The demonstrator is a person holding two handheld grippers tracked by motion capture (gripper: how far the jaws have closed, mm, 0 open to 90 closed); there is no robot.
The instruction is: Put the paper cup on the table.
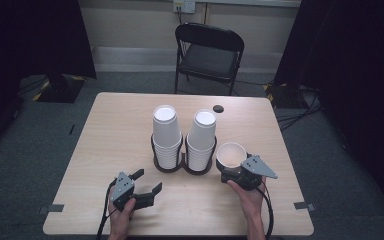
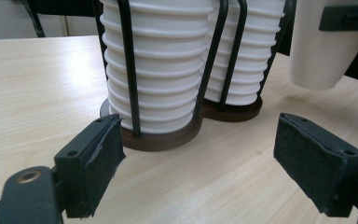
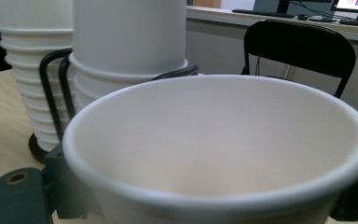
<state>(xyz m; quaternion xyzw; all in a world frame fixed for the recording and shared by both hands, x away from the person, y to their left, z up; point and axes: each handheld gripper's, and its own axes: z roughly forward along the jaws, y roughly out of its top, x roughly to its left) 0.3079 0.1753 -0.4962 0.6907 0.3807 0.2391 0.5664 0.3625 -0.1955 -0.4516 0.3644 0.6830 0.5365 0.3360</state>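
Right gripper (image 1: 231,172) gripped my upright white cup (image 1: 231,154) just beside the racked cup stacks (image 1: 185,137), while left gripper (image 1: 147,182) hung released.

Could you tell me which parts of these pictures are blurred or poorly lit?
Right gripper view: the held cup is soft at its near rim. Left gripper view: the cup stacks and the fingers are sharp. High view: the table is evenly lit, the side edges dark.
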